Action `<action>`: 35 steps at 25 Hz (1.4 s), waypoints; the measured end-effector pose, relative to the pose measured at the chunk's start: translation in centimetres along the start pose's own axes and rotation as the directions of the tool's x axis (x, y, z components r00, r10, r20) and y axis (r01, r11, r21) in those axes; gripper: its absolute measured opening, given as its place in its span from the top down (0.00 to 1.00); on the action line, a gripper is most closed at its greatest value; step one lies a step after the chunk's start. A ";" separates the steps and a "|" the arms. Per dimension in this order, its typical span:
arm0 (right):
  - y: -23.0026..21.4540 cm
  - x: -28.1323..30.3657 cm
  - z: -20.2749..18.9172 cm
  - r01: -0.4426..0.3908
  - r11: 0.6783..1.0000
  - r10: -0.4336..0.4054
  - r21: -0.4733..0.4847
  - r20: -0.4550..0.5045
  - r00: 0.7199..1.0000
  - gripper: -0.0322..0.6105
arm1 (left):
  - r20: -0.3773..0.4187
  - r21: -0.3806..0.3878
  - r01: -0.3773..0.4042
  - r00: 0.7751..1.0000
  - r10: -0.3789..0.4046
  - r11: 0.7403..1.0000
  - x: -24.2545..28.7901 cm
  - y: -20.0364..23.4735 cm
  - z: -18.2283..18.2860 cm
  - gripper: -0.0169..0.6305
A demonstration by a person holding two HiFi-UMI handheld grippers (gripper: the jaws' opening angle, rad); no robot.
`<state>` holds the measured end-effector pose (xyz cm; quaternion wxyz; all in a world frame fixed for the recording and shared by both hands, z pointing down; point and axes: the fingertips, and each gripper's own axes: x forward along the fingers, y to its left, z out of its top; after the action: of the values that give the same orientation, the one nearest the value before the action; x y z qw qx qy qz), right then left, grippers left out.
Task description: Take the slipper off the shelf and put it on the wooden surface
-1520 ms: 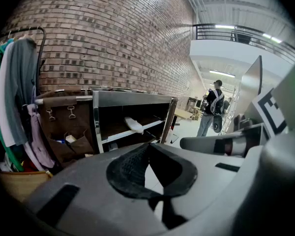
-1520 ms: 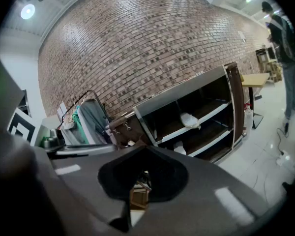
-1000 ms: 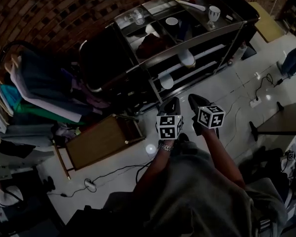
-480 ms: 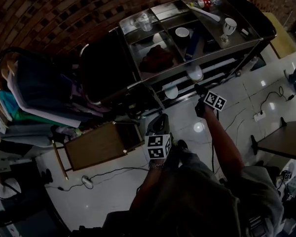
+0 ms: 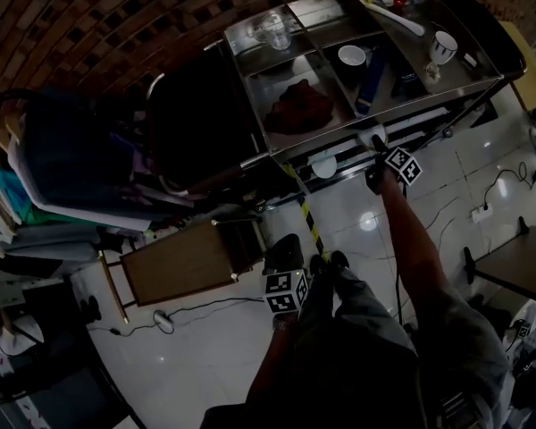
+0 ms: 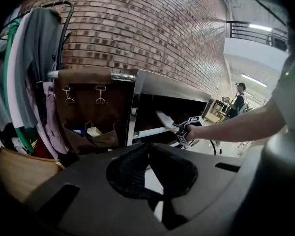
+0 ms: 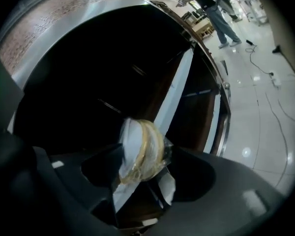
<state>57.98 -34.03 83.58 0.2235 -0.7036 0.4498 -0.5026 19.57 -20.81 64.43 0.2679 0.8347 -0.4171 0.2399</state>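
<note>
**— Which step are you on?**
— I'm reaching my right gripper (image 5: 377, 143) into the shelf (image 5: 429, 113). Its jaws are opening around the slipper (image 7: 140, 151), which is sitting on the lower level and isn't pinched yet. My left gripper (image 6: 147, 149) is hanging closed and empty.

**— And next?**
— I'm judging it needs a firm close, then a carry to the wooden surface (image 5: 183, 262).

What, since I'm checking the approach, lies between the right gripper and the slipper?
Nothing: the right gripper view shows the slipper between the right gripper's opening jaws.
</note>
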 end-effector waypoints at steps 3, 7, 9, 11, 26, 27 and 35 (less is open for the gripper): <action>0.7 0.4 -0.2 0.003 0.997 -0.005 -0.076 -0.018 1.000 0.66 | 0.003 0.000 -0.006 1.000 0.006 1.000 0.0 0.3 0.0 0.97; 2.5 -1.6 -0.3 -0.016 0.977 0.017 -0.211 0.003 1.000 0.77 | 0.011 0.000 -0.009 1.000 0.009 1.000 -0.4 0.4 0.2 0.97; 3.5 -2.8 -0.2 -0.036 0.967 0.041 -0.251 0.013 0.999 0.82 | 0.022 0.006 -0.008 1.000 0.008 1.000 -0.6 -0.1 0.5 0.97; 4.5 -4.1 0.1 -0.058 0.956 0.067 -0.286 0.022 0.998 0.83 | 0.035 0.018 -0.006 0.999 0.005 1.000 -1.0 -0.8 0.9 0.97; 5.0 -19.5 -5.8 -0.018 0.846 0.064 -0.532 0.067 0.996 0.85 | 0.118 0.072 -0.020 0.993 0.011 0.997 -10.9 0.5 -1.3 0.97; 5.2 -20.8 -7.0 -0.016 0.836 0.065 -0.549 0.069 0.995 0.85 | 0.121 0.076 -0.008 0.993 -0.001 0.997 -11.9 0.9 -2.0 0.97; 5.4 -33.2 -21.2 0.052 0.836 0.008 -0.547 0.107 0.994 0.85 | 0.159 0.136 -0.041 0.987 0.019 0.990 -24.8 9.8 -8.5 0.97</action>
<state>33.47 -5.30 70.99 0.0301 -0.7686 0.5546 -0.3175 -3.28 -6.22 57.67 0.1716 0.8612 -0.4319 0.2057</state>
